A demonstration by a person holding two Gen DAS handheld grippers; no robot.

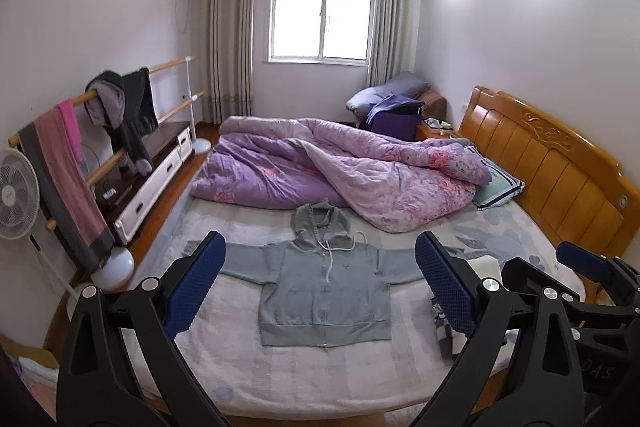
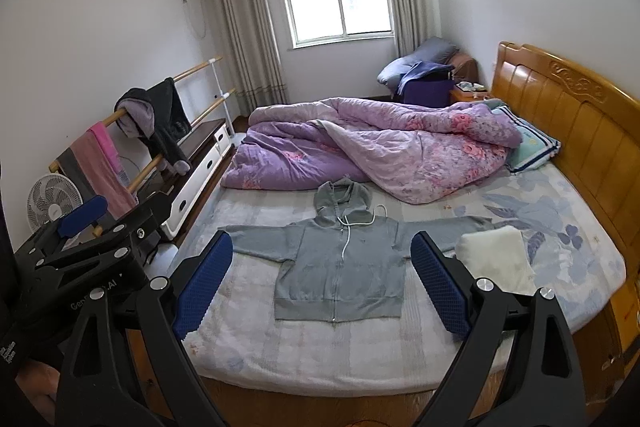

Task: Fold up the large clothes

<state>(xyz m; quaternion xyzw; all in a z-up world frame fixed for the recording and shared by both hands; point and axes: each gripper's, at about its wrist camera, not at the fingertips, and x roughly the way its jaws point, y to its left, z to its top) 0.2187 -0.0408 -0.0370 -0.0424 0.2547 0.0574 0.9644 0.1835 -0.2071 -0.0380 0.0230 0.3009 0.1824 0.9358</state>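
Purple floral quilt (image 1: 340, 167) heaped across the far half of the bed (image 1: 224, 359), and a folded white cloth (image 2: 496, 259) at the right sleeve, plain in the right wrist view but mostly hidden behind a finger in the left. Grey zip hoodie (image 1: 326, 291) lies flat, front up, sleeves spread, hood far. Left gripper (image 1: 320, 287) and right gripper (image 2: 322, 283) hover near, jaws wide open, empty.

Hoodie (image 1: 324, 291) right sleeve end hidden behind left claw (image 1: 320, 283)
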